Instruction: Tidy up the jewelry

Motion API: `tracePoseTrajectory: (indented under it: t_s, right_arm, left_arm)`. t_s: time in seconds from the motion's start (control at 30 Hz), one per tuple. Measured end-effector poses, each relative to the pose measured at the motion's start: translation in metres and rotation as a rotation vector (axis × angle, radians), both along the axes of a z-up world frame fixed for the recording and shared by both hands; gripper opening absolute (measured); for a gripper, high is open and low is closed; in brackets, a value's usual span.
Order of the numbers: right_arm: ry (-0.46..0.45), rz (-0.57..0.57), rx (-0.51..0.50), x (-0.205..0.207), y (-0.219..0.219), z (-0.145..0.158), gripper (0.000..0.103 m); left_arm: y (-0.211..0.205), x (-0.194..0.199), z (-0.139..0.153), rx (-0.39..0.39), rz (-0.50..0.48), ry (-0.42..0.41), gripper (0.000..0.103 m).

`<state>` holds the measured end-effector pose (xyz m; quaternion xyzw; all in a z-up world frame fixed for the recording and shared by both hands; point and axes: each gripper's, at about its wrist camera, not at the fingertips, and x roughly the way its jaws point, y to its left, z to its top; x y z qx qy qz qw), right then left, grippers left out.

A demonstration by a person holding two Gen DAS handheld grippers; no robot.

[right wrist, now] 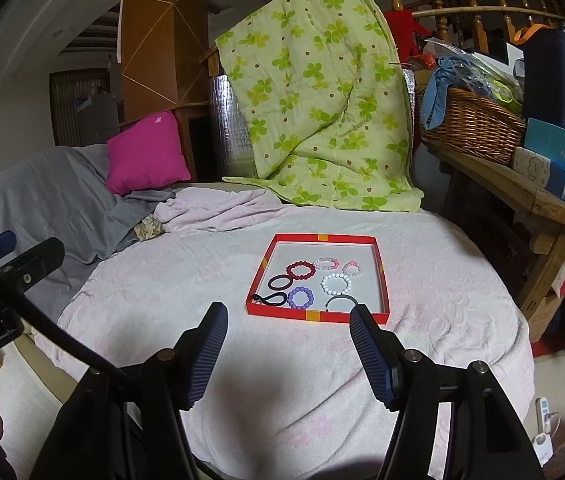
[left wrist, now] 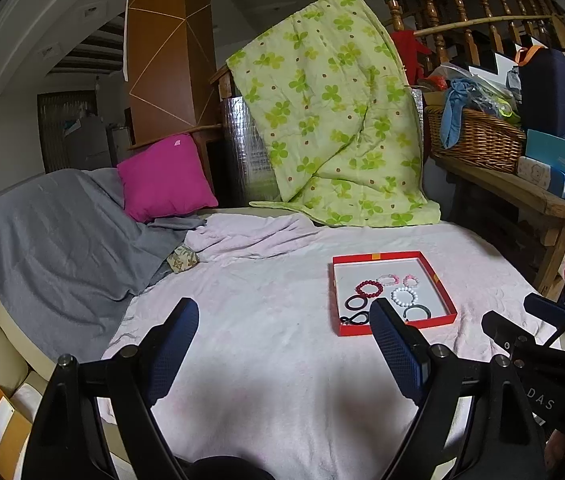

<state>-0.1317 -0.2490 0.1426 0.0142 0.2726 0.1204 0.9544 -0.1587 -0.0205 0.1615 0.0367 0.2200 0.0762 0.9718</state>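
- While both units hovered over the pale pink blanket (right wrist: 322,380), the left hand-held gripper (left wrist: 284,344) had its jaws spread wide with nothing between them.
- The right hand-held gripper (right wrist: 288,344) likewise stood open and empty, its jaws parted somewhat less widely than the left pair.
- The red tray (right wrist: 381,280) lay flat on the blanket, just above centre in the right wrist view and right of centre in the left wrist view, beyond both sets of fingertips and untouched by them.
- Inside the tray, the following items lay apart from one another on its white floor:
  - a dark red beaded bracelet (right wrist: 300,270), upper left;
  - a pale pink beaded bracelet (right wrist: 326,263), upper middle;
  - a small pink beaded bracelet (right wrist: 352,268), upper right;
  - a white beaded bracelet (right wrist: 336,283), centre right;
  - a purple beaded bracelet (right wrist: 300,297), lower centre;
  - a dark ring-shaped band (right wrist: 280,282), left;
  - a black looped band (right wrist: 268,299), lower left corner;
  - a dark open bangle (right wrist: 340,302), lower right.
- In the left wrist view, the right finger of the left unit hid the purple bracelet.
- A green floral quilt (right wrist: 314,92) hung at the upper centre of the frame, behind the blanket.
- A magenta cushion (right wrist: 144,152) rested at the left, against grey cloth.
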Motion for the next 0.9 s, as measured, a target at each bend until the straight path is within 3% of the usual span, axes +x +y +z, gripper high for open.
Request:
tracePoseTrajectory:
  t_s: [0.53,0.9]
  right_arm:
    - [0.033,-0.005,-0.038,0.031,0.009,-0.006,0.067]
    - [0.065,-0.009,-0.021,0.078,0.003,-0.016,0.067]
  left_arm:
    - [0.011,0.033,-0.010,-0.026,0.012,0.033,0.088]
    - [0.019,0.074,-0.022,-0.034,0.040,0.031,0.088]
